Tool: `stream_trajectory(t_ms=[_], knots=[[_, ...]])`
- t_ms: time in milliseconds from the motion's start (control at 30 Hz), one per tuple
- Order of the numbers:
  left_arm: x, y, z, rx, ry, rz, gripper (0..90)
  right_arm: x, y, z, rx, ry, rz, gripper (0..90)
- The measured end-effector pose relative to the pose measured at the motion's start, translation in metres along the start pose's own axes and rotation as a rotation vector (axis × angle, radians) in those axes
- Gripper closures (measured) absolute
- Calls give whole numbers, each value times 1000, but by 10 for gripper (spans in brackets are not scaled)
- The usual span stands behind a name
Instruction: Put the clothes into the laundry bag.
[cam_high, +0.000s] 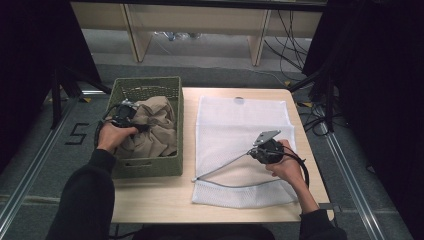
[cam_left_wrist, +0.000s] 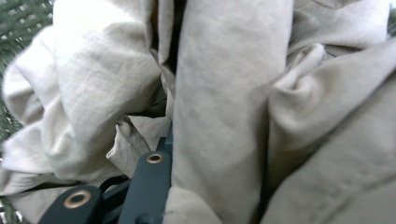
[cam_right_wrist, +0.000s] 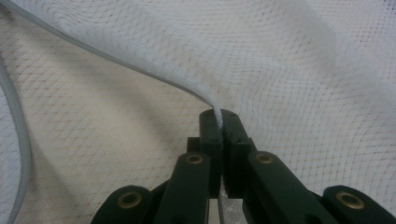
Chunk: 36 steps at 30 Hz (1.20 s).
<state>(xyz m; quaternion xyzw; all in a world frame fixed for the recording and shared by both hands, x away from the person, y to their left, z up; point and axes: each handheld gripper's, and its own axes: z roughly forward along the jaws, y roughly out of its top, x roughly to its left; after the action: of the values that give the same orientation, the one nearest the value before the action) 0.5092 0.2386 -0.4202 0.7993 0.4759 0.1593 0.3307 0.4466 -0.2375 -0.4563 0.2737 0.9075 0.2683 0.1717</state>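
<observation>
Our right tongs are closed on the zipper edge of the white mesh bag, which lies flat on the worktop with its long axis running near to far. The beige cloth sits in the green basket, left of the bag. Our left tongs are nearer to the cloth. The left gripper view shows them buried in its folds, so we cannot tell their state.

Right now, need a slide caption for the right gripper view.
Right gripper shut on the raised edge of a white mesh bag, holding its mouth open above the table.
</observation>
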Motion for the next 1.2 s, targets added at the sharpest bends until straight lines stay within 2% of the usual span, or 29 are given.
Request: stream_trajectory(t_ms=[33, 100, 167, 233, 367, 533, 567, 633, 733, 767, 800, 833, 867, 900, 967, 1033, 1100, 1133, 1200], knots=[[0, 1, -10, -12, -6, 8, 669, 0, 0, 0, 2, 1, 1, 898], [0, 2, -14, -22, -17, 9, 670, 0, 0, 0, -1, -2, 1, 898], [0, 5, -30, -48, -33, 22, 670, 0, 0, 0, 1, -1, -1, 898], [-1, 7, -35, -58, -32, 26, 670, 0, 0, 0, 1, -1, -2, 898], [-8, 11, -55, -122, -76, 10, 671, 1, 1, -1, 5, 2, 14, 898], [-17, 13, -67, -170, -86, 3, 671, 0, 0, 0, -2, -4, 2, 898], [-19, 14, -70, -171, -93, 13, 671, 1, 1, -1, 6, -1, 17, 898], [-26, 15, -79, -196, -113, 33, 671, 0, 1, -1, -6, -6, 2, 898], [-28, 15, -86, -214, -126, 32, 671, 0, 1, -1, -6, -7, 2, 898], [-29, 17, -94, -233, -137, 36, 671, 0, 1, -2, -10, -6, 3, 898], [-30, 18, -98, -243, -141, 30, 671, -2, 1, -1, -18, -7, -20, 898], [-30, 18, -98, -243, -141, 30, 671, -2, 1, -1, -18, -7, -20, 898], [-33, 19, -107, -263, -162, 16, 671, -1, 1, -3, -11, -4, 12, 898], [-33, 19, -107, -263, -162, 16, 671, -1, 1, -3, -11, -4, 12, 898], [-39, 21, -122, -282, -178, 40, 671, -2, 2, -4, -20, -10, -8, 898], [-41, 21, -127, -292, -190, 42, 671, -1, 2, -4, -19, -7, 8, 898], [-50, 23, -140, -309, -231, 40, 670, -1, 2, -5, -18, -10, 9, 898], [-50, 23, -140, -309, -231, 40, 670, -1, 3, -5, -19, -9, 8, 898], [-57, 23, -146, -319, -262, 52, 670, -1, 3, -5, -20, -9, 9, 898]])
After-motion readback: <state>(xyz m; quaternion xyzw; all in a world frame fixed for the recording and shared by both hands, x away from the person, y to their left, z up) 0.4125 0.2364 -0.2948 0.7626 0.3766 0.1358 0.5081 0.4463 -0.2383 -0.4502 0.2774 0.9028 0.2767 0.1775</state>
